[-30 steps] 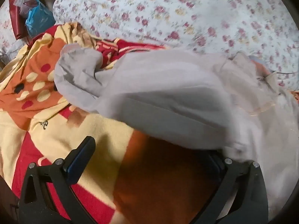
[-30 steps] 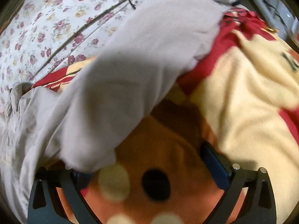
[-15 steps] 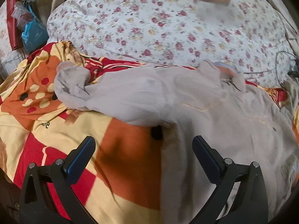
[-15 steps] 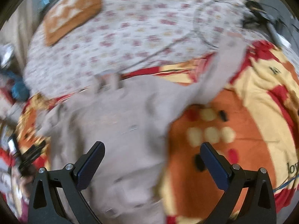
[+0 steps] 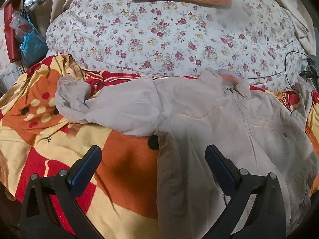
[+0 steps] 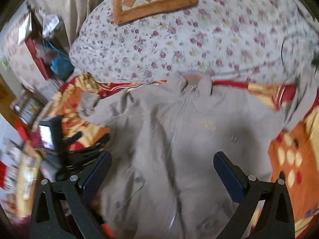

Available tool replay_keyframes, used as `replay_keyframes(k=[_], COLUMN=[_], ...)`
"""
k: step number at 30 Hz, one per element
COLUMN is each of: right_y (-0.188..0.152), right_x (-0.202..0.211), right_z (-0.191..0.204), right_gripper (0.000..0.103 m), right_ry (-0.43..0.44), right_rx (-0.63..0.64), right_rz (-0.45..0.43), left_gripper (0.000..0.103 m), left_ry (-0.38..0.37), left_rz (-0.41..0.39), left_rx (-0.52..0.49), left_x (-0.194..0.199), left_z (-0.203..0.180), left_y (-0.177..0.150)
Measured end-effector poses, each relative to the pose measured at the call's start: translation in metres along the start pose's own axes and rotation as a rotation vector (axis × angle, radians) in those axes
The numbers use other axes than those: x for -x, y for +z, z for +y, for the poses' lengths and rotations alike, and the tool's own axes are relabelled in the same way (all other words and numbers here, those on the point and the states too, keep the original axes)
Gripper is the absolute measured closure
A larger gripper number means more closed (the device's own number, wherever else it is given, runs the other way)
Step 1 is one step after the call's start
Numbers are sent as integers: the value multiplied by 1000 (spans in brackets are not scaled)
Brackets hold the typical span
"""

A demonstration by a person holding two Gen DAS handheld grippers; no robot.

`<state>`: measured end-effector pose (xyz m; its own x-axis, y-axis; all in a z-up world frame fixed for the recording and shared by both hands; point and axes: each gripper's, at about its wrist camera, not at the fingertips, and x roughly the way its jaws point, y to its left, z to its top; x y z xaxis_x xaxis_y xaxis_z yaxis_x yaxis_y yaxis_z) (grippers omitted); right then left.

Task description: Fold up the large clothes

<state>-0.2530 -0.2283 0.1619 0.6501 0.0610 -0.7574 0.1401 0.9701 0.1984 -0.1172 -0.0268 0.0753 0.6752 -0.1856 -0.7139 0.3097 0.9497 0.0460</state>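
Bed blanket beneath, your grey jacket now lies spread front-up, sleeves released a second ago; left gripper and right gripper both hang wide and empty, ready for folding.

Bare stretches of the red, orange and yellow patterned fleece blanket lie open on either side of the spread pale grey zip-front jacket. Behind the collar a bulky white quilt with small red flowers rises as a barrier, with a thin black cable trailing over its right end. At the far left, a blue plastic bag and clutter crowd the bed's edge.
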Motion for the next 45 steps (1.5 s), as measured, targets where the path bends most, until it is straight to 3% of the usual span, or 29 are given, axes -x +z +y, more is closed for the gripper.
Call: replay_keyframes(k=[4, 10, 18, 45], right_y=[0, 4, 4, -1], right_x=[-26, -58, -87, -105], right_z=[21, 33, 36, 25], right_gripper=[1, 1, 1, 1], right_ry=[-106, -220, -326, -313], right_rx=[80, 93, 147, 124], right_rz=[-26, -13, 35, 97], left_gripper=[0, 0, 0, 0], left_ry=[-17, -95, -78, -46], left_rz=[19, 117, 124, 116], left_rx=[14, 58, 58, 57], left_x=[-7, -24, -32, -37], left_z=[1, 0, 1, 3], left_y=[1, -4, -5, -4])
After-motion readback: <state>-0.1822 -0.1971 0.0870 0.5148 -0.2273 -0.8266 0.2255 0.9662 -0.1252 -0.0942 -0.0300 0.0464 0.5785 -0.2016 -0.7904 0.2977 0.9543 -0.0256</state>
